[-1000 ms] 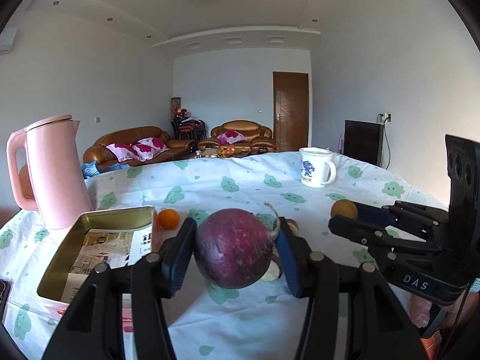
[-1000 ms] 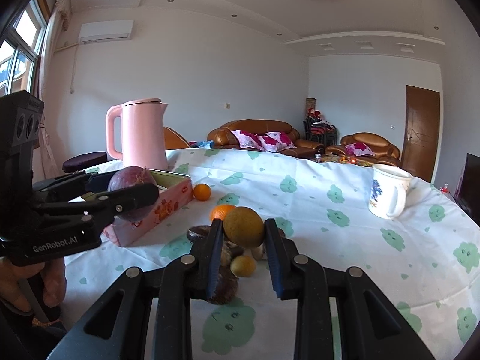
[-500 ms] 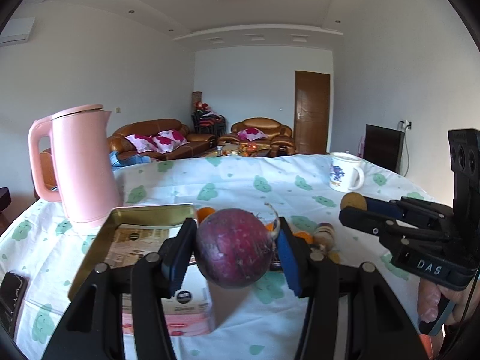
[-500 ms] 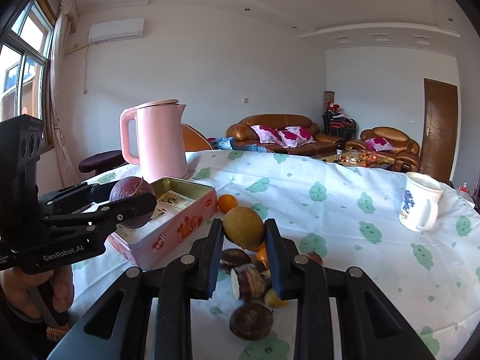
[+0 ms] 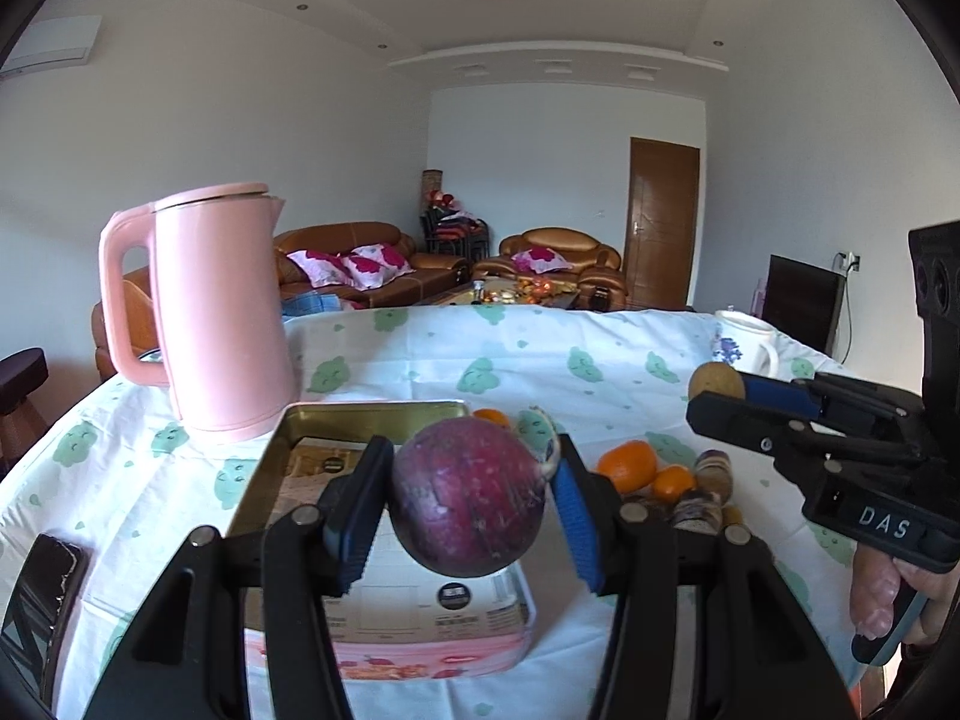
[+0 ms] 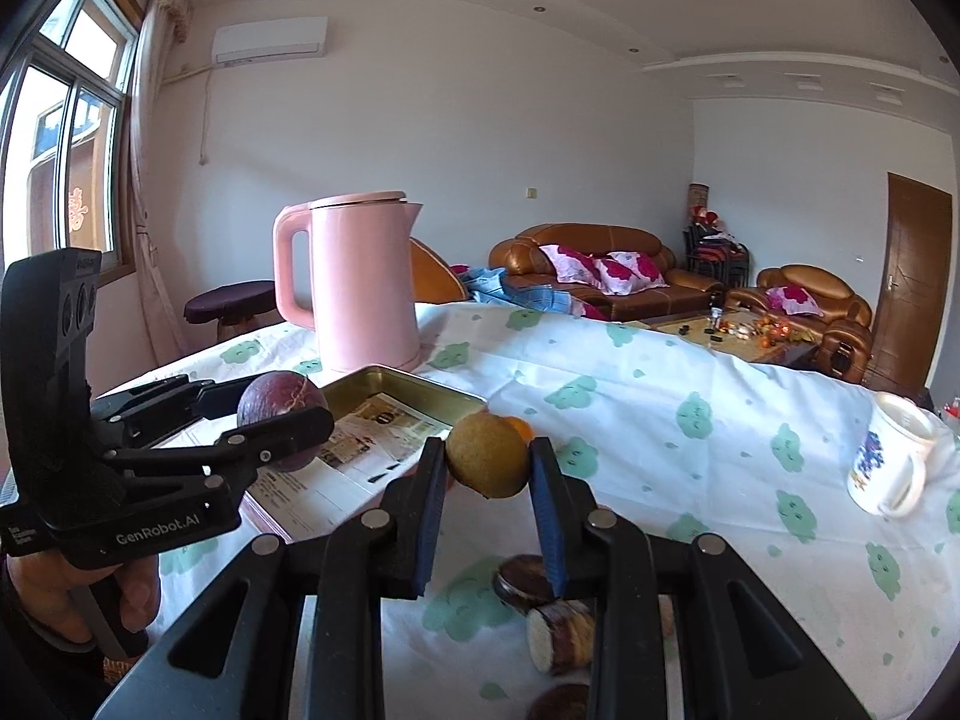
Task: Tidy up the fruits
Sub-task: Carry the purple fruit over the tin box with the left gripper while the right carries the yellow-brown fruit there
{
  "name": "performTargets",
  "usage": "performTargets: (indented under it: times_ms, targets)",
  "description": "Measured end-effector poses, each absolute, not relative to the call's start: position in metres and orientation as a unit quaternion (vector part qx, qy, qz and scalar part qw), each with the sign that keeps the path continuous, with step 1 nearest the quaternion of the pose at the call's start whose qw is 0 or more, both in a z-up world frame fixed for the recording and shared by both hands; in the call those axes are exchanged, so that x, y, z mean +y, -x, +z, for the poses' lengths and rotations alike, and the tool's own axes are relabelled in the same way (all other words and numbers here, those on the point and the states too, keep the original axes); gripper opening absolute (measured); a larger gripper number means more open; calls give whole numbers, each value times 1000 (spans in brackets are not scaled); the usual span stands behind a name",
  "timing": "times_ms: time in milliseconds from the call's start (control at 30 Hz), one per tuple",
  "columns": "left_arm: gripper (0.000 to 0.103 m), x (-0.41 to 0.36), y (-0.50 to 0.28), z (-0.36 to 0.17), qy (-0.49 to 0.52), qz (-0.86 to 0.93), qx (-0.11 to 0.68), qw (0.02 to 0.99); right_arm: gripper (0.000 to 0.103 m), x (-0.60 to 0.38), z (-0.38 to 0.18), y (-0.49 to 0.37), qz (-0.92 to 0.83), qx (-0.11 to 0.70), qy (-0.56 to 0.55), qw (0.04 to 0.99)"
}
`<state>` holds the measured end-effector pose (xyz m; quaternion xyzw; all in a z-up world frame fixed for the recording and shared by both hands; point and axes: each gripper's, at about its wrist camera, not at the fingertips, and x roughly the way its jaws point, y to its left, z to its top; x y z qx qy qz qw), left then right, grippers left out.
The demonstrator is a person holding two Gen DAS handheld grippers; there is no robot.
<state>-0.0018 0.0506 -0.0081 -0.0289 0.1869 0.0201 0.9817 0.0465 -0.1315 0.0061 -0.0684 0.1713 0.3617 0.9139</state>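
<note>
My left gripper (image 5: 468, 510) is shut on a round purple fruit (image 5: 471, 495) and holds it above the open pink tin (image 5: 384, 642), whose gold inside is lined with printed paper. My right gripper (image 6: 487, 468) is shut on a yellow-brown fruit (image 6: 487, 461) and holds it above the table, just right of the tin (image 6: 414, 396). In the right wrist view the left gripper (image 6: 282, 426) and its purple fruit (image 6: 279, 408) hang over the tin. Oranges (image 5: 630, 465) and brown cut pieces (image 6: 561, 636) lie on the cloth.
A pink kettle (image 5: 216, 312) stands behind the tin. A white mug (image 6: 888, 468) stands at the far right. A dark phone (image 5: 36, 588) lies at the left edge. The table has a white cloth with green prints (image 6: 690, 408).
Both grippers have moved left with their fruits. The purple fruit went from above the fruit pile to above the tin; the yellow-brown fruit came up close beside the tin.
</note>
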Motion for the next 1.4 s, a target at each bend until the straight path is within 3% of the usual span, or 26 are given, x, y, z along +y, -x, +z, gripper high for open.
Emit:
performTargets:
  times_ms: [700, 1400]
  targets:
    - [55, 88, -19, -16, 42, 39, 229, 972, 30, -67, 17, -67, 395, 176, 103, 896]
    - [54, 115, -41, -28, 46, 57, 278, 958, 30, -16, -8, -85, 411, 216, 118, 878]
